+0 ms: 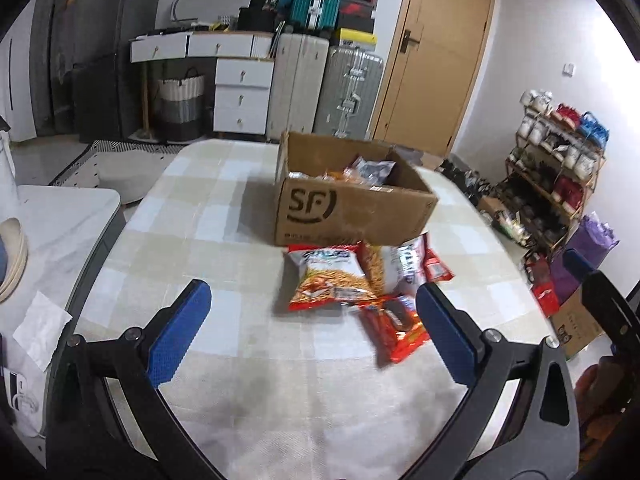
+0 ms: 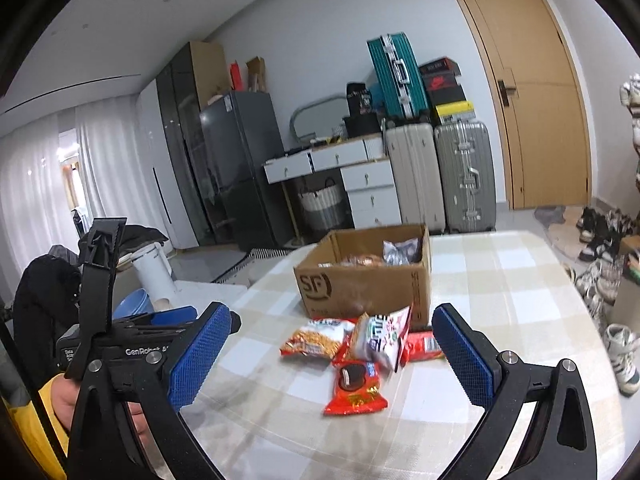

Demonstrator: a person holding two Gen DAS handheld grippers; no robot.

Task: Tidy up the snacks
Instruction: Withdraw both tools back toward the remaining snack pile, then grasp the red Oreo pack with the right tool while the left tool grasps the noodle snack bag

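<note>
An open cardboard box (image 1: 352, 204) marked SF stands on the checked table (image 1: 224, 216) and holds several snack packets. In front of it lies a small pile: a red chip bag (image 1: 328, 278), a white packet (image 1: 404, 266), a small red packet (image 1: 436, 266) and a red cookie packet (image 1: 396, 326) nearest me. My left gripper (image 1: 314, 328) is open and empty, above the table just short of the pile. The right wrist view shows the box (image 2: 364, 276), chip bag (image 2: 316, 338), white packet (image 2: 380, 336) and cookie packet (image 2: 356, 388). My right gripper (image 2: 332, 356) is open and empty, hovering before the pile.
A white side table (image 1: 60, 216) with bowls and a paper sheet stands left of the table. The left gripper's body (image 2: 100, 300) shows at the left of the right wrist view. Suitcases (image 1: 320, 88), a drawer unit, a door and a shoe rack (image 1: 556, 176) stand beyond.
</note>
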